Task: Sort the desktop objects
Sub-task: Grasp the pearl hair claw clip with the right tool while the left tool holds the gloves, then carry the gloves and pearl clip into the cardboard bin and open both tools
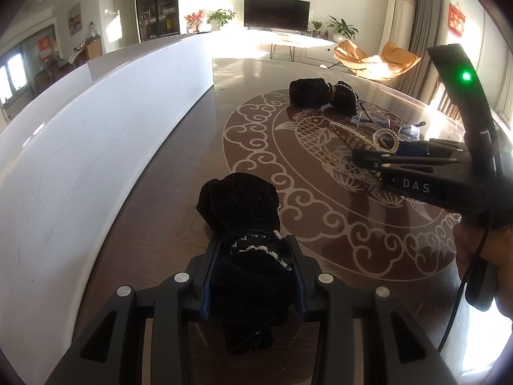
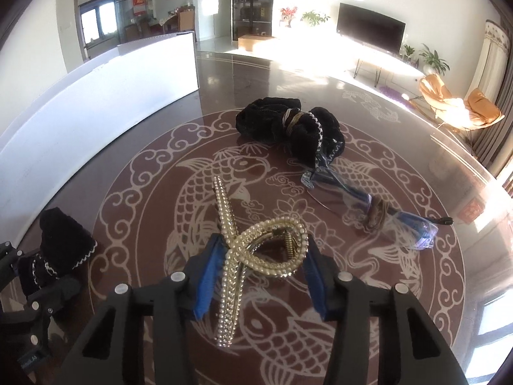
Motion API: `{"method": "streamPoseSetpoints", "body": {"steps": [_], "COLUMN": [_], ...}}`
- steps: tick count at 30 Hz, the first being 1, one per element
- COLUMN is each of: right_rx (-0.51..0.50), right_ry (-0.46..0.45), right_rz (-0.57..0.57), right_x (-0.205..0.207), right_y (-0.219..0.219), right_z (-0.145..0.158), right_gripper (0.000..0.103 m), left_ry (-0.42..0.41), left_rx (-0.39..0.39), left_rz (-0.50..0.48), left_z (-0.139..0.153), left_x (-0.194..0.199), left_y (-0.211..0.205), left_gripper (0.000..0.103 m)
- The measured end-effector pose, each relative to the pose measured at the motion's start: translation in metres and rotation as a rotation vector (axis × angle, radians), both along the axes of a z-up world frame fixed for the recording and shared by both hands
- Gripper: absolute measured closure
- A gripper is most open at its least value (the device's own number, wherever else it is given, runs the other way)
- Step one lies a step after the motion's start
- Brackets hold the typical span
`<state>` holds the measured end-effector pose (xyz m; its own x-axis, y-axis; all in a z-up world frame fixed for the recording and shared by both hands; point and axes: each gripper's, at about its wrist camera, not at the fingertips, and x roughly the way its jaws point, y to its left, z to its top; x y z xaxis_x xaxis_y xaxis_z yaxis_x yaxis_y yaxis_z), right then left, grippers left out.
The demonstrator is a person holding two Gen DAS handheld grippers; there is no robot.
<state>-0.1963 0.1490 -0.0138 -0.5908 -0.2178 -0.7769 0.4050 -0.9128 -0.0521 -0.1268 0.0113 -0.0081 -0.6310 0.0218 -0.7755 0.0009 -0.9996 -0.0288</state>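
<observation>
My left gripper (image 1: 253,243) is shut on a black velvet scrunchie (image 1: 240,205) with white beaded trim, low over the left side of the table; the right wrist view shows the same scrunchie (image 2: 64,240) at its left edge. The blue pads of my right gripper (image 2: 263,253) press both sides of a pearl hair clip (image 2: 269,240), so it is shut on it, with the clip's long prong pointing away. From the left wrist view, the right gripper (image 1: 362,157) and the clip (image 1: 352,134) are at the right.
Two more black scrunchies (image 2: 288,122) lie bunched at the far side of the table's fish pattern. Clear blue-framed glasses (image 2: 368,205) with a brown hair tie (image 2: 376,215) on them lie to the right. A white board (image 1: 96,128) stands along the left edge. A hand (image 1: 481,250) holds the right gripper.
</observation>
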Motion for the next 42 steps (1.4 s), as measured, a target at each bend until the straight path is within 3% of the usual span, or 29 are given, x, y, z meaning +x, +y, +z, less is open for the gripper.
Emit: {"method": "streamPoseSetpoints", "body": {"steps": [7,11,14,16,17,20,25,32,33,34,35,37,39,42], "right_rx": [0.003,-0.004,-0.033,-0.068,-0.076,-0.094,-0.117,-0.051,-0.047,-0.052,-0.056,-0.042,-0.08,-0.144], "right_ry": [0.002,0.009,-0.013,-0.033,-0.035,-0.049,-0.059,-0.054,-0.05,-0.04,-0.027,-0.017,-0.006,0.006], "right_rz": [0.022,-0.015,-0.055,-0.072,-0.085,-0.106,-0.11,-0.057,-0.06,-0.059,-0.051,-0.056,-0.063,-0.074], "right_x": [0.081,0.126,0.136,0.136,0.135,0.133,0.132,0.126,0.124,0.123,0.124,0.126,0.132,0.143], "right_y": [0.025,0.054,0.071,0.08,0.082,0.086,0.087,0.071,0.071,0.071,0.07,0.069,0.074,0.082], "right_z": [0.0,0.0,0.001,0.0,0.0,-0.002,-0.002,-0.005,-0.004,-0.003,-0.001,0.0,0.004,0.015], "right_gripper": [0.057,0.056,0.05,0.034,0.03,0.024,0.017,0.015,0.022,0.046,0.053,0.055,0.056,0.056], "left_ry": [0.005,0.001,-0.003,-0.019,-0.027,-0.025,-0.045,-0.053,-0.05,-0.04,-0.021,0.006,0.01,0.049], "left_rx": [0.049,0.015,-0.019,-0.023,-0.018,0.0,-0.034,-0.031,-0.024,-0.009,0.0,0.045,0.14,0.208], "left_rz": [-0.03,-0.094,-0.108,-0.091,-0.079,-0.076,-0.104,-0.105,-0.1,-0.09,-0.069,-0.038,-0.017,0.0], "left_z": [0.001,0.001,0.001,-0.001,-0.002,-0.002,-0.006,-0.007,-0.007,-0.005,-0.003,0.001,0.002,0.012], "left_x": [0.007,0.012,0.012,0.012,0.011,0.011,0.009,0.008,0.008,0.008,0.009,0.009,0.009,0.016], "left_y": [0.002,0.02,0.027,0.025,0.023,0.02,0.029,0.029,0.027,0.024,0.019,0.005,-0.011,-0.022], "left_gripper": [0.065,0.065,0.056,0.026,0.022,0.02,0.008,0.003,0.003,0.013,0.024,0.069,0.069,0.069]}}
